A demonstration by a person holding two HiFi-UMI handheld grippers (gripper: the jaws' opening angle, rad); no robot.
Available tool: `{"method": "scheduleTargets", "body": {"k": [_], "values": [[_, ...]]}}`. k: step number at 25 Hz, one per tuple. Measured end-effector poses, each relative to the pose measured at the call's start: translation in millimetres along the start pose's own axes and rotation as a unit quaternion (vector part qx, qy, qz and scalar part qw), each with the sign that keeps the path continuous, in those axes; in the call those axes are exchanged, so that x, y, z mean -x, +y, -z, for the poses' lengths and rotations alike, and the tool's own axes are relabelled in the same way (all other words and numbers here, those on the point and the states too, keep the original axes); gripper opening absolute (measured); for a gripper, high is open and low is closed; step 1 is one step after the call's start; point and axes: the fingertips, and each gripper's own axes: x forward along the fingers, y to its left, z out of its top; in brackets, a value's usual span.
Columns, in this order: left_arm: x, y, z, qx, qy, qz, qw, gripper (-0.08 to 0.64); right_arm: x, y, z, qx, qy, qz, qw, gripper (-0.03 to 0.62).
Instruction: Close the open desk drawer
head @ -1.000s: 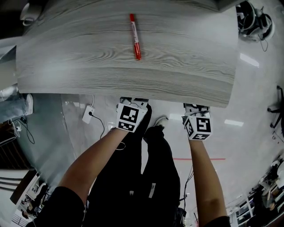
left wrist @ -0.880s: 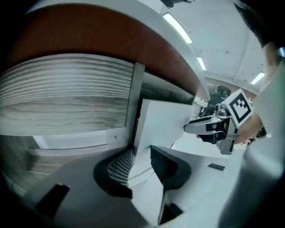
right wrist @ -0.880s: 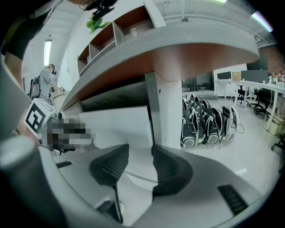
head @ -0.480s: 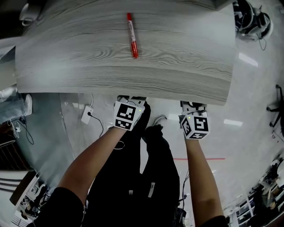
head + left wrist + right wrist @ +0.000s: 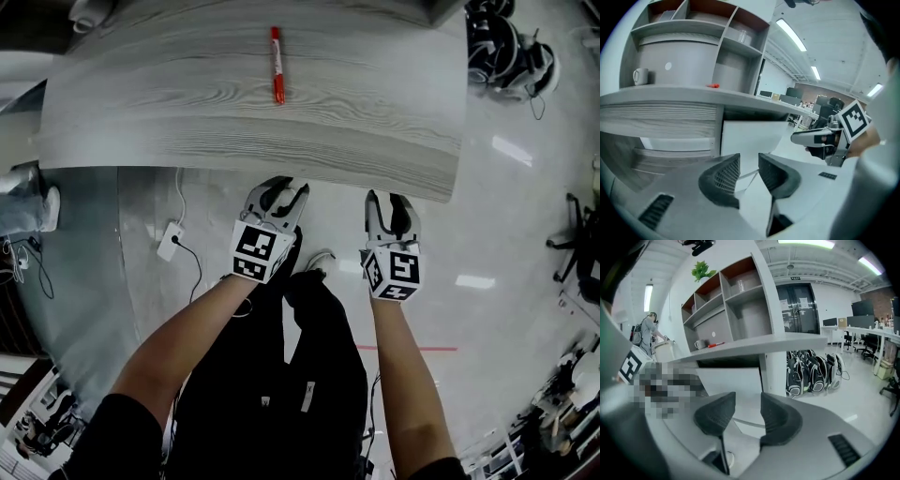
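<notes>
The grey wood-grain desk top [image 5: 356, 122] fills the upper head view, with a red marker [image 5: 277, 64] lying on it. Under the top shows a white panel [image 5: 750, 136] [image 5: 729, 380]; I cannot tell whether it is the drawer front. My left gripper [image 5: 284, 190] [image 5: 749, 164] and right gripper [image 5: 388, 202] [image 5: 747, 411] hover side by side just in front of the desk's near edge, pointing at it. Both are open with nothing between the jaws and touch nothing. The right gripper [image 5: 813, 138] also shows in the left gripper view.
A shelf unit stands on the desk with a white mug [image 5: 640, 75] in it. A power strip [image 5: 170, 241] and cable lie on the floor at left. Backpacks [image 5: 813, 373] sit right of the desk. My legs in black trousers [image 5: 314, 375] are below. A person [image 5: 647, 331] stands far off.
Both grippers have drawn back from under the desk edge towards me and risen a little; their fingers, hidden before, now show in front of the edge.
</notes>
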Motion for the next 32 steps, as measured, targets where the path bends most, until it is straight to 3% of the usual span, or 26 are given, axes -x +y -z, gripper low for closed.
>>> {"method": "scheduleTargets", "body": {"k": [10,22,27,32], "values": [[86.7,-66.2,-19.5,0.023,-0.030,-0.011,0.9992,0.129,89.9,23.0,-62.8,0.012,-0.058,-0.016,0.998,0.178],[194.4,-131.9,-127.4,0.030,-0.115,-0.009,0.9929,0.129,222.2,80.6,-130.8,0.021,-0.090,-0.028,0.995,0.167],[230.5,-153.5,-164.7,0.007,-0.134,0.012,0.9909,0.129,252.8,100.6,-161.8,0.014,-0.089,-0.016,0.996,0.161],[267.8,-183.6,-210.6,-0.056,-0.148,0.032,0.9869,0.129,284.9,117.5,-197.5,0.017,-0.107,-0.019,0.994,0.148]]}}
